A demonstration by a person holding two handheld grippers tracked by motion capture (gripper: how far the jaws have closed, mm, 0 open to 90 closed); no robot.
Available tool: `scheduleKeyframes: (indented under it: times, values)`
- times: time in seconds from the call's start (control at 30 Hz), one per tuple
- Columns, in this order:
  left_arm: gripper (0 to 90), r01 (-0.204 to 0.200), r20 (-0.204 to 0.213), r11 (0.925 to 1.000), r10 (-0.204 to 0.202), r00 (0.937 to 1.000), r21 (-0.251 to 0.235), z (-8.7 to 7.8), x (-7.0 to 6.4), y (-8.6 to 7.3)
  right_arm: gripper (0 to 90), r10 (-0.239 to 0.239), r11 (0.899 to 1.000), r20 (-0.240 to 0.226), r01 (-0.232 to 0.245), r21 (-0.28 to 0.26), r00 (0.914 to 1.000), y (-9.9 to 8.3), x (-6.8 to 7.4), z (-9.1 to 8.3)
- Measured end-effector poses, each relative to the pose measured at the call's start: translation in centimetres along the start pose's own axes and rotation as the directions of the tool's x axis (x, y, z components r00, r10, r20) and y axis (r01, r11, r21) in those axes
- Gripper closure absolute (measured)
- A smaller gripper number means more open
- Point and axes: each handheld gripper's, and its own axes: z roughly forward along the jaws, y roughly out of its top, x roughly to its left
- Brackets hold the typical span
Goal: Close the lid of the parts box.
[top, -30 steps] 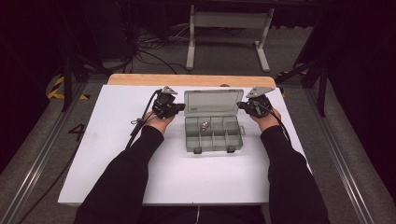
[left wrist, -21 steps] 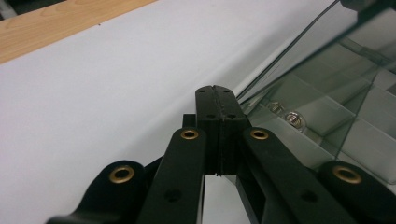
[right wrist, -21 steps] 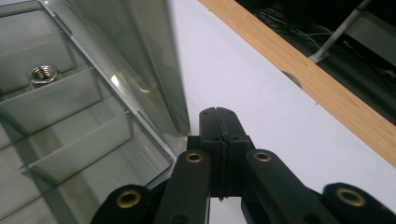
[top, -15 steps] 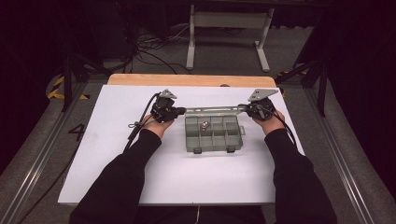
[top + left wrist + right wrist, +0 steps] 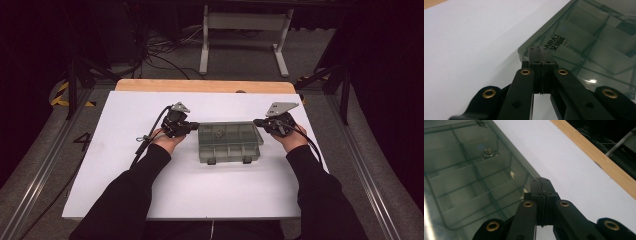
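High view: organizer box (image 5: pixel 230 142) w/ lid down is lying mid-table, long axis running 9-to-3. Left gripper (image 5: pixel 192 125) is sitting at its 9 o'clock end, right gripper (image 5: pixel 257 121) at its 3 o'clock end, both about equally near. Gripper views: both pairs of jaws are pressed together on nothing, tips by the lid's edge, contact unclear. Small metal part (image 5: pixel 487 152) is resting inside.

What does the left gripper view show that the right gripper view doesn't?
The left gripper view shows the printed lettering on the lid of the organizer box, with the left gripper shut at its corner. The right gripper view shows the table's wooden edge and the right gripper shut at the box edge. Both show the smoky clear lid, the dividers beneath it, a small metal part inside, and the white tabletop.
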Motion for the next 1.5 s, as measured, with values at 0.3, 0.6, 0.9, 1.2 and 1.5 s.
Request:
scheduleKeyframes:
  times: [0.3,0.6,0.9,1.2,1.5]
  values:
    - [90.0,0.004,0.006,1.0000,-0.004,1.0000,0.008,0.1,0.0,-0.4,90.0,-0.027,0.999,-0.082,0.029,0.024,0.9963,0.1,1.9,0.3]
    - [90.0,0.006,0.008,0.9999,-0.006,1.0000,0.014,0.3,0.0,-0.5,90.0,-0.032,0.998,-0.195,0.042,0.045,0.9803,0.6,3.7,0.0]
    - [90.0,0.010,0.015,0.9998,-0.010,0.9998,0.017,0.4,0.0,-0.7,90.0,-0.037,0.994,-0.227,0.059,0.091,0.9733,0.4,4.7,0.8]
    - [90.0,0.019,0.018,0.9996,-0.019,0.9996,0.020,0.5,0.1,-0.8,90.0,-0.039,0.996,-0.209,0.054,0.067,0.9771,-0.3,5.0,0.9]
    - [81.5,0.049,0.034,0.9988,-0.048,0.9983,-0.009,-0.6,0.2,-1.5,90.0,-0.032,0.997,-0.180,0.044,0.065,0.9832,-0.4,5.4,0.9]
